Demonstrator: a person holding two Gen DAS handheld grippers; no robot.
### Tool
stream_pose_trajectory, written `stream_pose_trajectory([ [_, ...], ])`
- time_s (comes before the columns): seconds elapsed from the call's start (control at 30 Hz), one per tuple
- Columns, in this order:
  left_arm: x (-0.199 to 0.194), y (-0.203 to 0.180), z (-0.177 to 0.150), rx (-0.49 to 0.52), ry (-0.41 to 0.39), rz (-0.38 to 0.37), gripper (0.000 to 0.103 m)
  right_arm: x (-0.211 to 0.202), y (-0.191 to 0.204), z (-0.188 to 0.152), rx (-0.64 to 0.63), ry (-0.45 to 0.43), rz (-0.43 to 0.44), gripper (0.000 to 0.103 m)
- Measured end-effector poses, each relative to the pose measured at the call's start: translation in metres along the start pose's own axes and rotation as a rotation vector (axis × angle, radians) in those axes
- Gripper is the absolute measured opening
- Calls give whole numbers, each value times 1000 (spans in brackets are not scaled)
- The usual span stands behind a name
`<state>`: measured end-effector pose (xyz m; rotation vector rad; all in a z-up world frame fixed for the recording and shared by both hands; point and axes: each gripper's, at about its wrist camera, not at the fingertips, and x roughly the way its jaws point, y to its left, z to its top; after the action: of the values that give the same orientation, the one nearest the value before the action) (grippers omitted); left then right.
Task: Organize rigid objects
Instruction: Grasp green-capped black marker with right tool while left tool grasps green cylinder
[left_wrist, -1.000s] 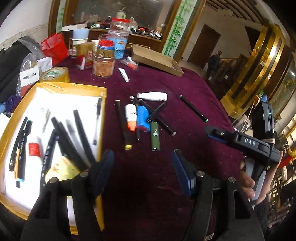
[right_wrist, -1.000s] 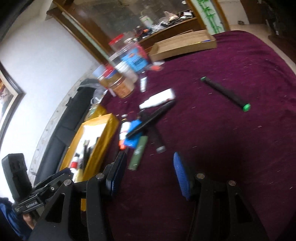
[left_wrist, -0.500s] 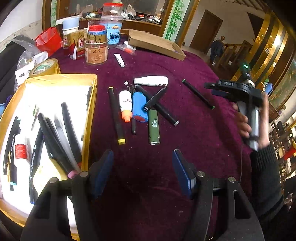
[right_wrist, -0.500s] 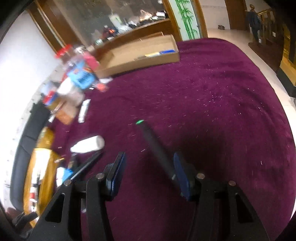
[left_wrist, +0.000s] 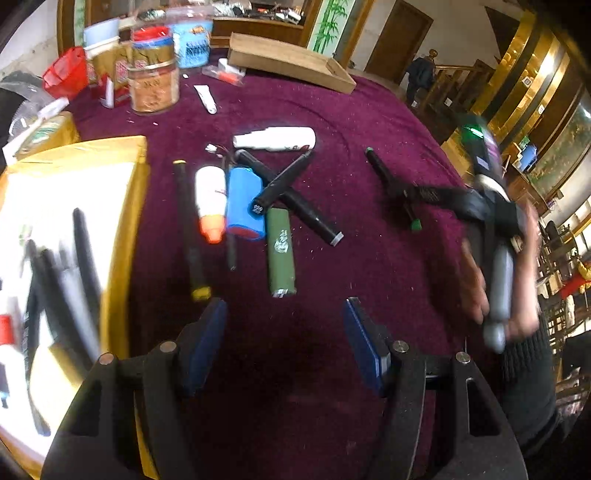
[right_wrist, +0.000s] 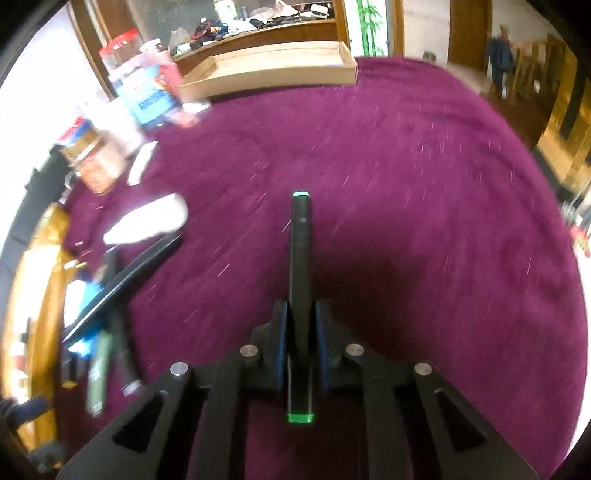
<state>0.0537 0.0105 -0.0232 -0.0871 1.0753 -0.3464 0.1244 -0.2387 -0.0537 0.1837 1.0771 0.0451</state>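
Observation:
My right gripper (right_wrist: 300, 314) is shut on a black marker with green ends (right_wrist: 300, 258), which points straight ahead over the purple cloth. In the left wrist view the same marker (left_wrist: 384, 177) lies under the right gripper (left_wrist: 402, 195) at the right. My left gripper (left_wrist: 284, 332) is open and empty, low over the cloth. Ahead of it lie a green lighter (left_wrist: 281, 251), a blue battery (left_wrist: 244, 203), a white and orange tube (left_wrist: 210, 199), two crossed black markers (left_wrist: 284, 184), a yellow-tipped pen (left_wrist: 188, 229) and a white bottle (left_wrist: 275, 138).
A yellow tray (left_wrist: 122, 206) with several pens sits at the left. Jars (left_wrist: 153, 86), a red cup (left_wrist: 66, 72) and tape (left_wrist: 48, 131) stand at the back left. A flat cardboard box (left_wrist: 291, 61) lies at the back. The table edge curves down at the right.
My right gripper has come down over the green-ended marker and shut on it. My left gripper has moved closer to the group of objects.

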Motion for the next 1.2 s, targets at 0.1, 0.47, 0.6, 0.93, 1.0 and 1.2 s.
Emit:
stream_pose_trajectory([
  [0.1, 21, -3, 14, 0, 20, 24, 53, -12, 3, -28, 54, -34, 86, 13],
  [0.47, 55, -24, 16, 97, 55, 189, 17, -9, 2, -31, 50, -58, 163, 13],
  [0.6, 39, -34, -17, 144, 58, 191, 18, -8, 4, -31, 35, -57, 153, 13],
  [0.93, 40, -32, -18, 114, 29, 186, 17, -6, 11, -32, 7, -45, 204, 13],
  [1.0, 33, -31, -24, 105, 20, 143, 17, -6, 13, -33, 2, -39, 230, 13],
  [1.2, 23, -24, -39, 60, 57, 36, 18, -4, 20, -35, -24, -40, 257, 13],
])
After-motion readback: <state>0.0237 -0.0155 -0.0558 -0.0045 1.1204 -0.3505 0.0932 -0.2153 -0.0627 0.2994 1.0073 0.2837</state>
